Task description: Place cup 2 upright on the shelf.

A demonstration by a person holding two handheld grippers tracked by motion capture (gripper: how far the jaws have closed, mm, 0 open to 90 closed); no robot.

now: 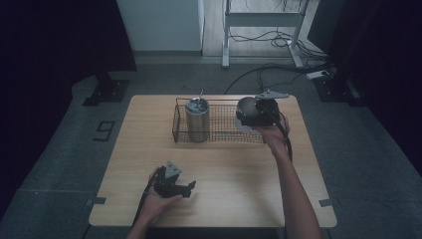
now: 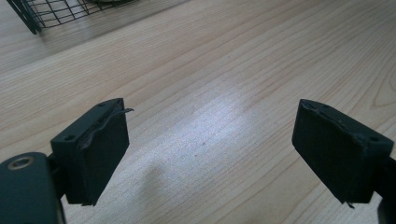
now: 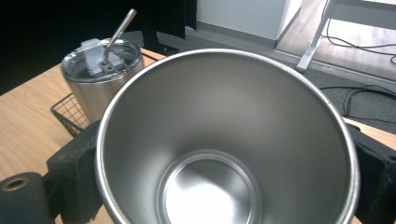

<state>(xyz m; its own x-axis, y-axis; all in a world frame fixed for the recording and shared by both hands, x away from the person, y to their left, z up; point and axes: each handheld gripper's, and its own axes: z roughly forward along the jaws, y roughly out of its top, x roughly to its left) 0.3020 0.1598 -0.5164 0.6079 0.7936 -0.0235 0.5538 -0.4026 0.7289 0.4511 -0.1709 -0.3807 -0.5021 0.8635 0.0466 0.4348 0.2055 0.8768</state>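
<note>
Left gripper (image 1: 191, 186): jaws apart, empty.
Right gripper (image 3: 224, 158): clamped across steel cup (image 3: 224, 140).
Cup: rigid, slick; hold by its walls.

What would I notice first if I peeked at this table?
A big shiny metal cup with no lid, gripped by the right tool above the right end of the wire basket. A lidded cup with a straw stands in the basket's left end. The left tool rests open near the front edge.

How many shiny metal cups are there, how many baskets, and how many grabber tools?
Metal cups: 2, the open cup and the lidded cup with a straw
Wire basket: 1
Grabber tools: 2, the left gripper and the right gripper
Total: 5
</note>
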